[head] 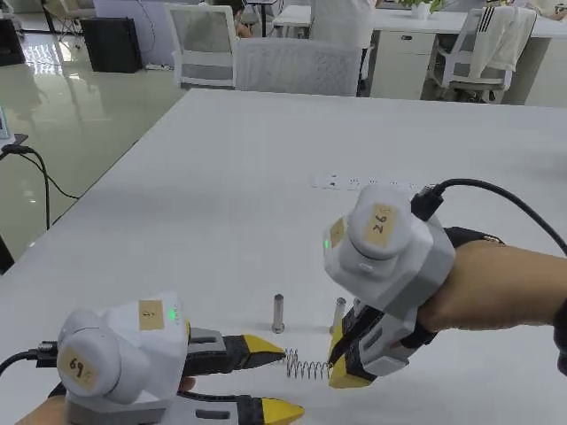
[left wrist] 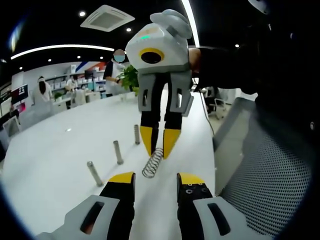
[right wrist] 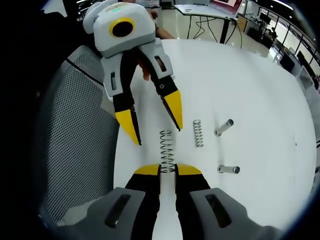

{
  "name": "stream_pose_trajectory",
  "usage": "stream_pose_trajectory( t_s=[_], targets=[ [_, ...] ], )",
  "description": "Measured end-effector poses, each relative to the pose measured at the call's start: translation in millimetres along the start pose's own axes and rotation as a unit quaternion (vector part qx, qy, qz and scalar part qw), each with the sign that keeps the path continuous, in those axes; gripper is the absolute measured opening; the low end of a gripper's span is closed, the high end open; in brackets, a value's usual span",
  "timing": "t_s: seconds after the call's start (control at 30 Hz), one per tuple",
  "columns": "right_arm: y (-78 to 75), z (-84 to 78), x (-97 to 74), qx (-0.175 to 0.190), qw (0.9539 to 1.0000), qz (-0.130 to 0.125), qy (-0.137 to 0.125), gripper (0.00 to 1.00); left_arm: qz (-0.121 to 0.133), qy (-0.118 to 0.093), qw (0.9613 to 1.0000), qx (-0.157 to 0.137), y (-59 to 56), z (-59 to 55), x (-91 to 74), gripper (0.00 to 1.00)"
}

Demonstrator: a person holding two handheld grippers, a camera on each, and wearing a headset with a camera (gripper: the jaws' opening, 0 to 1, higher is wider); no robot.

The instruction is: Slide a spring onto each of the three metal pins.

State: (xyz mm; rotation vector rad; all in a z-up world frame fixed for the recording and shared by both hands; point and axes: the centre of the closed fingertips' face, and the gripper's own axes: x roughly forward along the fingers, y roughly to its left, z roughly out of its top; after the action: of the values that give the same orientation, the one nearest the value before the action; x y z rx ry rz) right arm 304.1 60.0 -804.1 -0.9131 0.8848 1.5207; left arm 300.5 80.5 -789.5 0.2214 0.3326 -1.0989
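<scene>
One table (head: 221, 221). Two grippers: the left gripper (left wrist: 157, 179) is released, jaws apart; the right gripper (right wrist: 167, 170) is clenched on the end of one spring (right wrist: 167, 147). Three bare pins (left wrist: 117, 151) stand upright in a row. A second spring (right wrist: 198, 133) lies flat near one pin.

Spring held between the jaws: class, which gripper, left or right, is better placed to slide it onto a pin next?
Right, probably. The right gripper is shut on the spring, near the pins; the left gripper is open, holding nothing.
</scene>
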Motion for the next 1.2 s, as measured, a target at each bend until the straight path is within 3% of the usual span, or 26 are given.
stream_pose_trajectory(
  t_s=[0.6, 1.03, 1.2],
  targets=[
    [13.3, 3.7, 1.1, -0.042, 0.9990, 0.017, 0.004, 0.08, -0.023, 0.001, 0.9997, 0.009, -9.3, 2.8, 4.7, 0.04],
    [14.2, 3.4, 1.0, -0.042, 0.9990, 0.016, 0.000, 0.08, -0.031, 0.001, 0.9995, 0.009, -12.2, 2.5, 5.5, 0.03],
    [13.5, 1.2, 3.4, -0.035, 0.9992, 0.017, -0.003, 0.13, -0.031, 0.001, 0.9995, 0.008, -12.0, 2.7, 4.7, 0.03]
  ],
)
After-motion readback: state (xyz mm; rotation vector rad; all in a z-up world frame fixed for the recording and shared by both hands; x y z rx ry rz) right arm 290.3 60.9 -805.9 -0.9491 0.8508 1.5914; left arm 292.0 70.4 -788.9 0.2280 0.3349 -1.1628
